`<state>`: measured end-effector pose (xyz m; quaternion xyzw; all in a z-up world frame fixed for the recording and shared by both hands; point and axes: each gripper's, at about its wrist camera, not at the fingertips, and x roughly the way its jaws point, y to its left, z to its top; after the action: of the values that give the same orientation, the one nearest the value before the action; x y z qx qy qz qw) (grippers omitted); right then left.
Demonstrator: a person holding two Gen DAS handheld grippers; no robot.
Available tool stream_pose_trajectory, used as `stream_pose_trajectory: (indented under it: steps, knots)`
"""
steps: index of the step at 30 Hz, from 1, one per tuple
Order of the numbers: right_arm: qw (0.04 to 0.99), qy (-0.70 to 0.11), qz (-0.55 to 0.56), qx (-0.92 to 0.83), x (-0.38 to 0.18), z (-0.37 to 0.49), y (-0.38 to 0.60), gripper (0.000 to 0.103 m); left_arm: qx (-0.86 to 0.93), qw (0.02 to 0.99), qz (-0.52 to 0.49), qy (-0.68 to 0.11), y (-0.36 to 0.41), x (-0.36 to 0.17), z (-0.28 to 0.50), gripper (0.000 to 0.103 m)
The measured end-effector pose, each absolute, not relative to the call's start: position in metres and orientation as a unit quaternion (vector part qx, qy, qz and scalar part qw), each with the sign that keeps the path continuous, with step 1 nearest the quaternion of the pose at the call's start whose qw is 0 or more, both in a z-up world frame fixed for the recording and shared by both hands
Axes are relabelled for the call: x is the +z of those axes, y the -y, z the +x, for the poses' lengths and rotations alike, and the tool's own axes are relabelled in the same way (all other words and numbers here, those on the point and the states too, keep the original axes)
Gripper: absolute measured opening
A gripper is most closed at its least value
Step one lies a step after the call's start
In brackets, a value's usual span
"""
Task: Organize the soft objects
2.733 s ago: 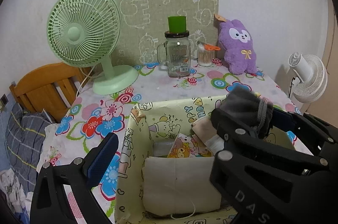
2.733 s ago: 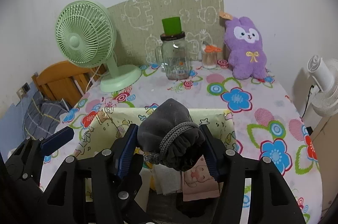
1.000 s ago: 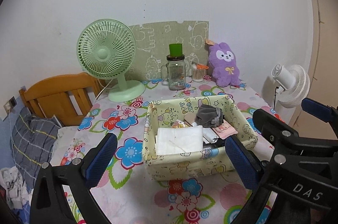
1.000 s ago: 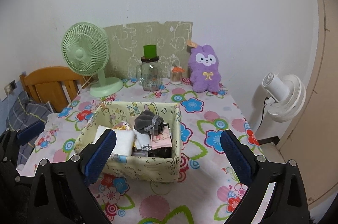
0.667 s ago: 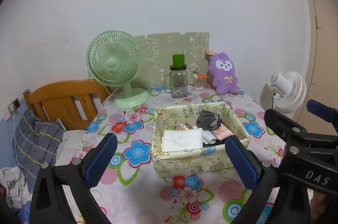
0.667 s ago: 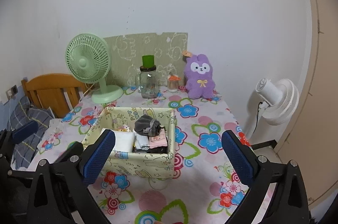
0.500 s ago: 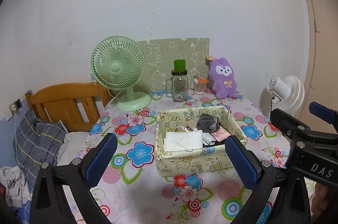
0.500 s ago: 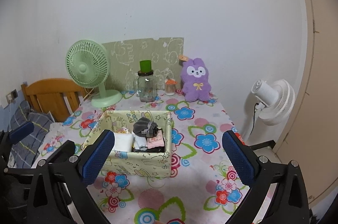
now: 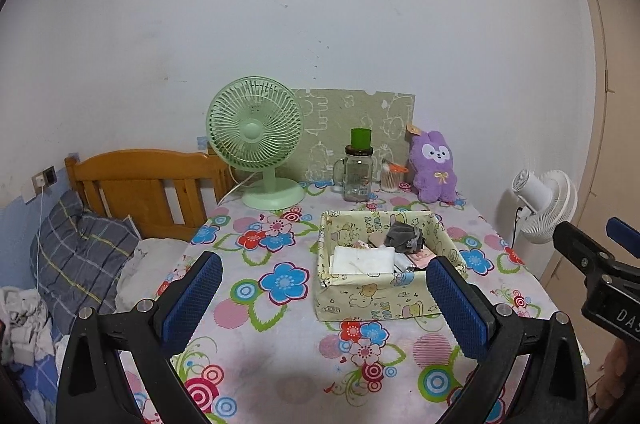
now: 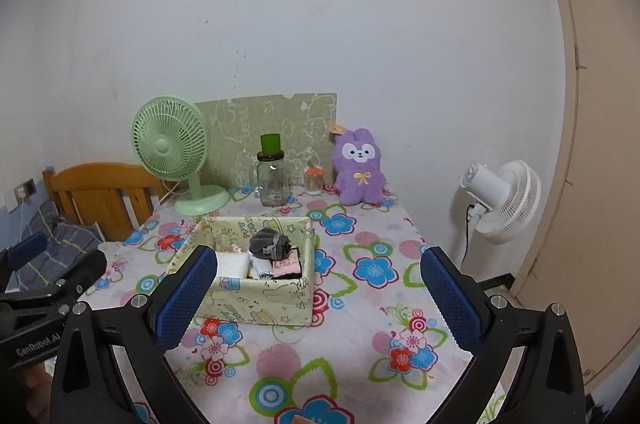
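Observation:
A pale yellow cartoon-print fabric basket (image 9: 360, 298) (image 10: 260, 298) stands on the flowered table. Inside it lie a rolled grey sock bundle (image 9: 404, 236) (image 10: 270, 244), a folded white cloth (image 9: 362, 260) (image 10: 232, 264) and a pink cloth (image 10: 287, 267). My left gripper (image 9: 324, 304) is open and empty, held back above the table's near edge. My right gripper (image 10: 318, 300) is also open and empty, well behind the basket. A purple plush rabbit (image 9: 434, 165) (image 10: 360, 165) sits at the table's far side.
A green desk fan (image 9: 256, 139) (image 10: 172, 147), a glass jar with a green cup on top (image 9: 358, 171) (image 10: 273, 179) and a small swab jar (image 10: 314, 179) line the back. A white floor fan (image 10: 500, 195) stands right; a wooden headboard (image 9: 144, 183) and pillow (image 9: 78, 252) left.
The right gripper let go of the grey sock bundle, which now lies in the basket. Both grippers have pulled back and upward, away from the basket, jaws wide.

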<state>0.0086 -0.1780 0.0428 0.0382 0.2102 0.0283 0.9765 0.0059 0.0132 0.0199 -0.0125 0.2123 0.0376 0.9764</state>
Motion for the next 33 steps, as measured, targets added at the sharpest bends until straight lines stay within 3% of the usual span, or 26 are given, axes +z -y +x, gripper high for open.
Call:
stream_pose_trajectory:
  steps: [33]
  knots:
    - [0.976, -0.208, 0.057, 0.032, 0.037, 0.004, 0.184, 0.103, 0.033, 0.978, -0.013, -0.207, -0.006, 0.022, 0.001, 0.103]
